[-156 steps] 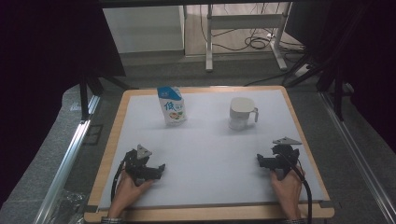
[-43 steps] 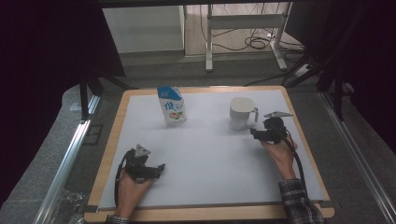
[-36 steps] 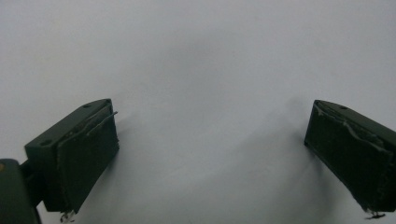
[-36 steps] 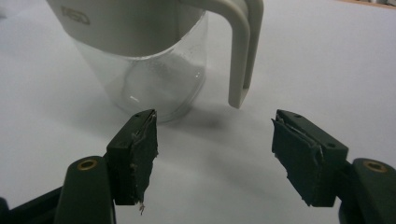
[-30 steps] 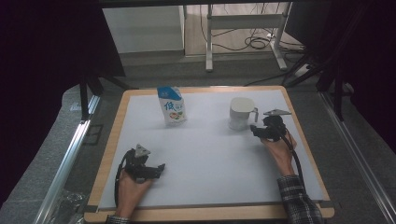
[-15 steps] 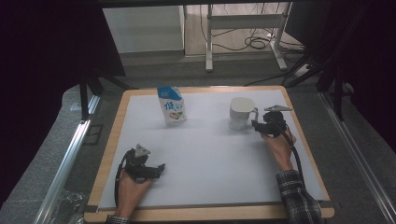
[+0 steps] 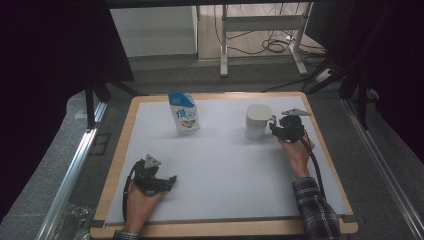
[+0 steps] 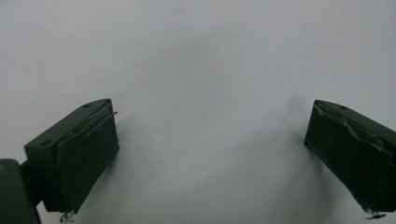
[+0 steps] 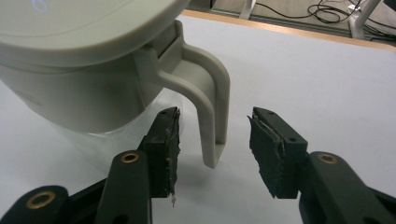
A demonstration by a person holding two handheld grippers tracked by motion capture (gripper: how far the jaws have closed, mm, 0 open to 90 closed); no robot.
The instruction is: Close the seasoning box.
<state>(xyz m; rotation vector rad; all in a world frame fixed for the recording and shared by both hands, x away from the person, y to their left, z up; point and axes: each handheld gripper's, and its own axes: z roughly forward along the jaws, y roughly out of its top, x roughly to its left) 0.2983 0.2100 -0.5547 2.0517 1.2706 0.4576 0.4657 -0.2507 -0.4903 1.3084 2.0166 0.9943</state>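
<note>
Carton (image 7: 183, 113) sits back-left on the tabletop (image 7: 225, 165), jug (image 7: 258, 121) back-right, its handle (image 9: 208, 100) apparently between the right gripper (image 9: 214, 140) jaws.

Jug (image 9: 84, 70) body cut off at frame edge

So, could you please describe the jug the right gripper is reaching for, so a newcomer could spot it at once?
On the white table top, look to the far right corner. There stands a pale jug with a flat lid and a loop handle. Unlike the printed blue-and-white carton to its left, it is plain and rounded.
</note>
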